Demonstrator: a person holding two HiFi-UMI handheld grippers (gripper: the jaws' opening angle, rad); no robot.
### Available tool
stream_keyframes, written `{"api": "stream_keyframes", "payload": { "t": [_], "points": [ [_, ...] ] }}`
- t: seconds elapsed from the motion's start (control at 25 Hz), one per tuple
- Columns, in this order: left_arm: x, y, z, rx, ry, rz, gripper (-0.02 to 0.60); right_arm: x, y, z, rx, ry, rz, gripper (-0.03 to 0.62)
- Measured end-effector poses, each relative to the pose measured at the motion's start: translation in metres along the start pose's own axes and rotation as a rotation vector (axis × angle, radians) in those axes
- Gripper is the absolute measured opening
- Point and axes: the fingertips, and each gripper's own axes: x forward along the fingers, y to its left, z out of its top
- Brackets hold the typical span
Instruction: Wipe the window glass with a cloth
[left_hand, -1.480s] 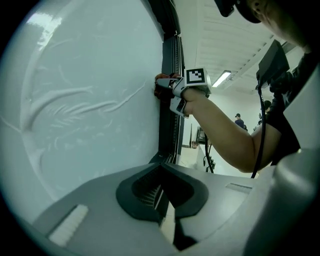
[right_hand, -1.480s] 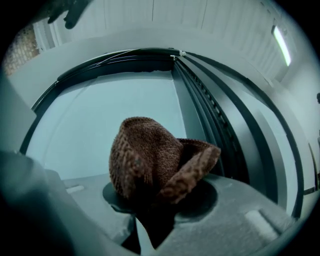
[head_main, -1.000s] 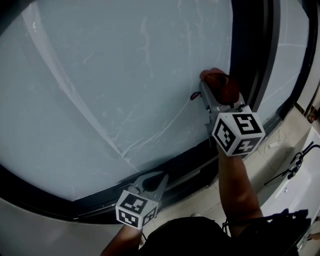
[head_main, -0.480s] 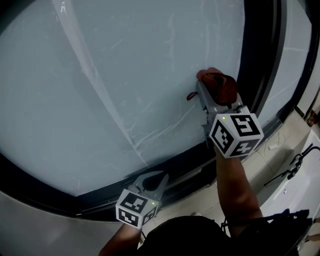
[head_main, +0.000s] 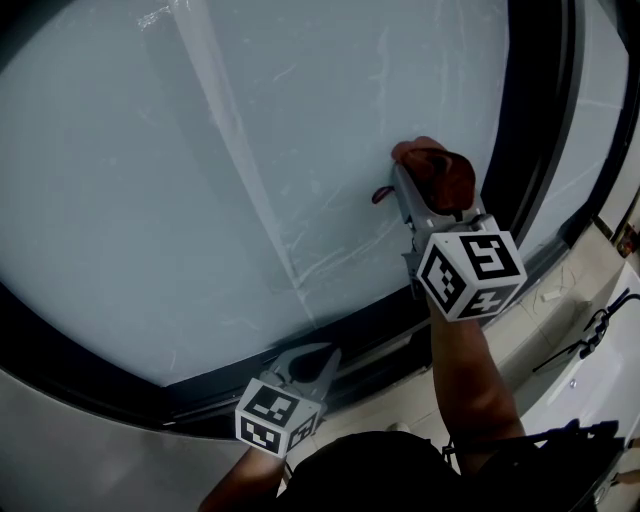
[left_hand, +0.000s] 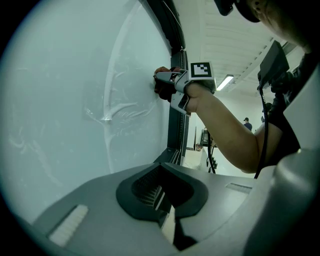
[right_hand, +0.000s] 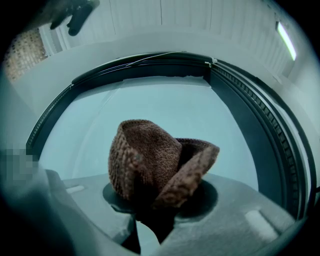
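The right gripper (head_main: 418, 190) pinches a bunched brown cloth (head_main: 443, 175) and holds it against the window glass (head_main: 200, 180), near the glass's right edge beside the dark frame (head_main: 530, 120). The left gripper (head_main: 308, 358) (jaws pressed together, nothing between them) sits at the glass's lower edge.
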Motion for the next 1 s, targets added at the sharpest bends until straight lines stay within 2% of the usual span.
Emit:
{"api": "stream_keyframes", "payload": {
  "t": [0.48,1.0],
  "points": [
    [-0.027,0.010,-0.011,-0.018,-0.009,-0.002,0.017,0.002,0.066,0.004,-0.039,-0.022,0.038,0.138],
    [-0.053,0.020,-0.020,-0.032,-0.031,0.012,0.017,0.002,0.146,0.007,-0.074,-0.042,0.143,0.138]
  ]
}}
